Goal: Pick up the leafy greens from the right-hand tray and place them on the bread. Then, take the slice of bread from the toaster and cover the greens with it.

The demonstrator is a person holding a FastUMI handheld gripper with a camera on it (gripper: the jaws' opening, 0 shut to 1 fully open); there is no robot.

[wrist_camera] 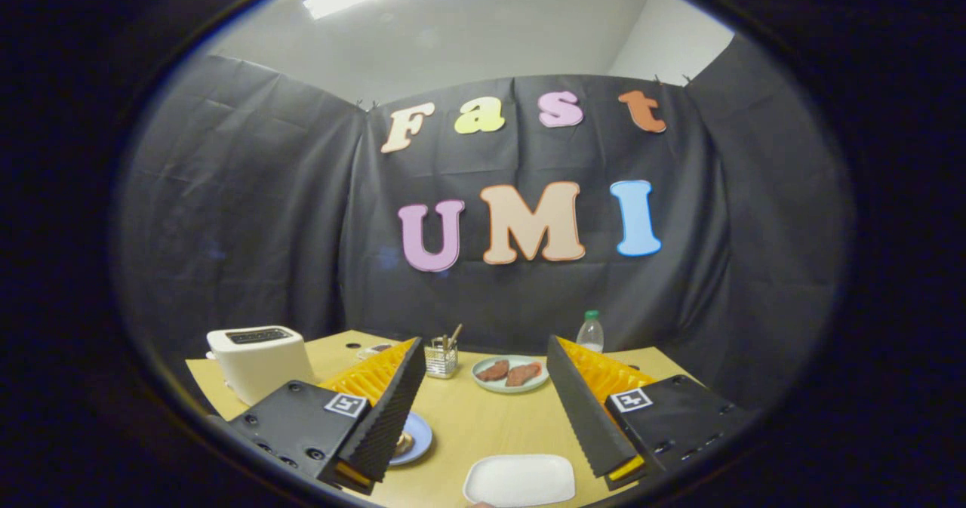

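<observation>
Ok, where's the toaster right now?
In the gripper view the toaster stands on the table's far left, beyond the left finger; the open gripper holds nothing.

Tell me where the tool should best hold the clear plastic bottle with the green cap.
The clear plastic bottle stands upright at the wooden table's far edge, so probably grip its body below the cap, level from the near side. The tool is open, holding nothing.
</observation>
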